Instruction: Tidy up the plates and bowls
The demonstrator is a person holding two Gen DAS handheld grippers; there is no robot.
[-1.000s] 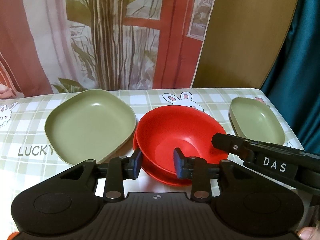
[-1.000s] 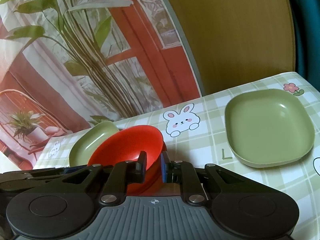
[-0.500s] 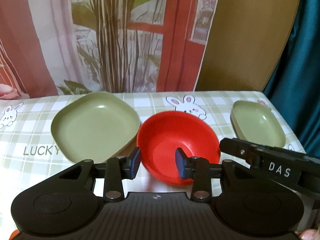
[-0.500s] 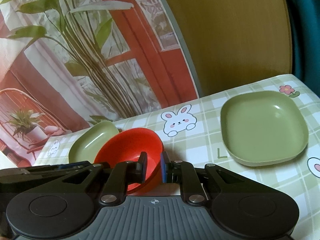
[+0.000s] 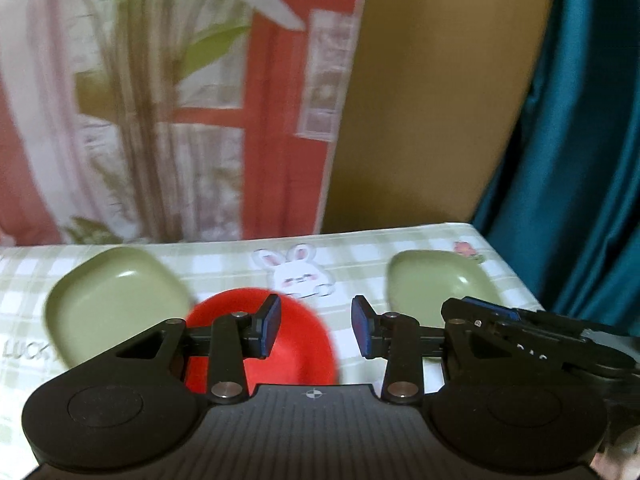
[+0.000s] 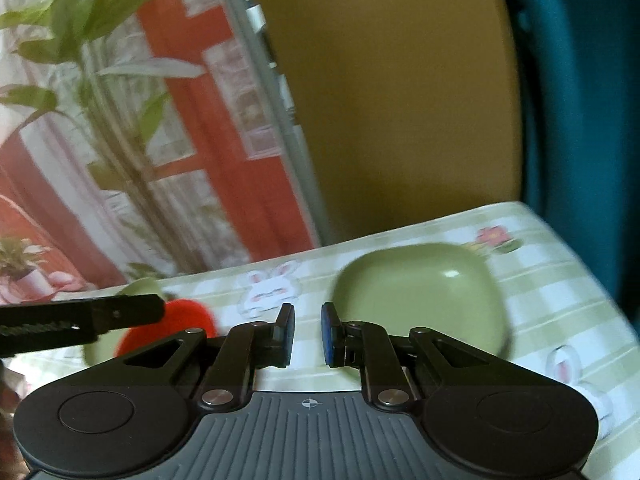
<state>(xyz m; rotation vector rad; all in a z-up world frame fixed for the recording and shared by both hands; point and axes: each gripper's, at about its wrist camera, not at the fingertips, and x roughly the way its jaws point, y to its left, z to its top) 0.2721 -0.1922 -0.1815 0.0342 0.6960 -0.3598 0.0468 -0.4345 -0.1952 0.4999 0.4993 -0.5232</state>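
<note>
Two green plates, one red bowl, two grippers

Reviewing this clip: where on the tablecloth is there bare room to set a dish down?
Bare cloth lies between the red bowl and the right green plate, around the printed bunny. The left is crowded: the left green plate sits close beside the red bowl.

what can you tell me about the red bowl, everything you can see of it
The red bowl is round, plain and glossy, plastic by the look, and empty. It sits upright on the checked tablecloth, close beside the larger green plate on its left; whether their rims touch is unclear. Motion blur softens its edges. The left gripper hangs in front of it with its fingers apart and nothing between them, hiding the bowl's near side. Nothing grips it.
</note>
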